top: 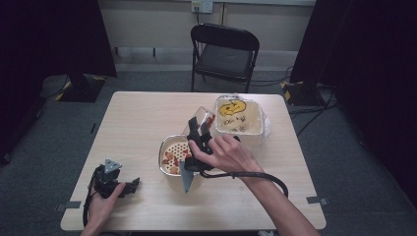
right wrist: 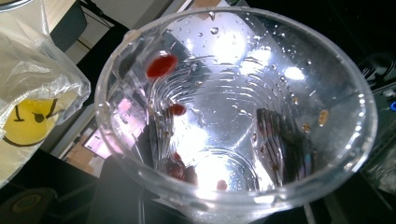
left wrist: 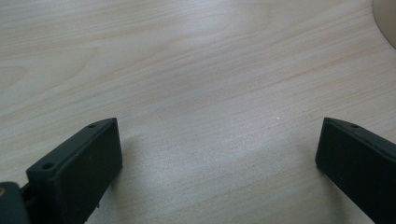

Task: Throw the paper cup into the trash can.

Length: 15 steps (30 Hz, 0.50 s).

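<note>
Black folding chair (top: pixel 224 54) standing beyond table's (top: pixel 137 123) far edge, seat facing it. Dark curtains hanging at left (top: pixel 49 39) and right (top: pixel 364 49). Black cable (top: pixel 314 115) trailing across grey floor by right curtain. Wall socket (top: pixel 201 6) sitting above chair. Grey tape strips sticking near table's near corners (top: pixel 317 200) (top: pixel 68 205).

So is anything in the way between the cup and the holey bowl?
Nothing visible. The right gripper holds the clear cup tipped at the strainer bowl's far rim, its mouth facing the bowl.
</note>
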Each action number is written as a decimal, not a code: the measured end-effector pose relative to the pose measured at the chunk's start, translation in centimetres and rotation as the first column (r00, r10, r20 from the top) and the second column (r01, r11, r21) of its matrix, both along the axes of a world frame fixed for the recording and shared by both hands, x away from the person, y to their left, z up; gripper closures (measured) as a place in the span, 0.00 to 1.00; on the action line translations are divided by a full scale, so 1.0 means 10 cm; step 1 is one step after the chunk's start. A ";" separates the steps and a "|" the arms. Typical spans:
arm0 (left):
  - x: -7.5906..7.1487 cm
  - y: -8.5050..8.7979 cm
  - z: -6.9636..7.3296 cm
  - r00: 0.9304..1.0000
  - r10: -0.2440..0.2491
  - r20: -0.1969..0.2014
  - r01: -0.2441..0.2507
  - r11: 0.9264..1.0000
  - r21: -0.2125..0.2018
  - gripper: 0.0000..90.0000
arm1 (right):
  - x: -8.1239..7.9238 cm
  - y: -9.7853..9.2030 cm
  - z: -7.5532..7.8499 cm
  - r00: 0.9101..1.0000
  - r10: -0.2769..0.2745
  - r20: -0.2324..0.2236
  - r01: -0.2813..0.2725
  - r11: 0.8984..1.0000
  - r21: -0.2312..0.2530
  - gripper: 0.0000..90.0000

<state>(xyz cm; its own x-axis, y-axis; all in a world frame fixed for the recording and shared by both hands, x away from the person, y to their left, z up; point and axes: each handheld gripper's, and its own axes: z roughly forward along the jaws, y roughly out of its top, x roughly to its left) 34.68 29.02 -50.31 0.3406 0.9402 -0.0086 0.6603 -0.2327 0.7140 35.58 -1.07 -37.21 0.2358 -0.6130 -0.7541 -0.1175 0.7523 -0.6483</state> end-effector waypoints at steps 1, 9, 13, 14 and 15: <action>0.00 0.00 0.00 1.000 0.001 0.002 -0.001 1.000 -0.001 0.00 | 0.01 0.00 0.01 1.000 -0.006 -0.012 0.006 1.000 0.020 0.54; 0.00 0.00 0.00 1.000 0.001 0.002 -0.001 1.000 -0.002 0.00 | 0.03 -0.03 0.23 0.964 0.040 -0.264 0.078 0.904 0.421 0.55; 0.00 0.00 0.00 1.000 0.001 0.002 -0.001 1.000 -0.001 0.00 | 0.05 -0.10 0.40 0.905 0.145 -0.400 0.174 0.732 0.659 0.55; 0.00 0.00 0.00 1.000 0.001 0.002 -0.001 1.000 -0.001 0.00 | 0.07 -0.12 0.43 0.883 0.178 -0.434 0.208 0.680 0.703 0.55; 0.00 0.00 0.00 1.000 0.001 0.002 -0.001 1.000 -0.002 0.00 | 0.09 -0.15 0.45 0.863 0.209 -0.460 0.243 0.627 0.740 0.55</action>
<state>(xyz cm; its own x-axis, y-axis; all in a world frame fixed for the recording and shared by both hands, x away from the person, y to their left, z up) 34.68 29.01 -50.32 0.3394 0.9406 -0.0092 0.6589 -0.2308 0.7159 36.46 -2.58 -32.75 -0.2789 0.2309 -0.9322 -0.2059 0.9337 0.2928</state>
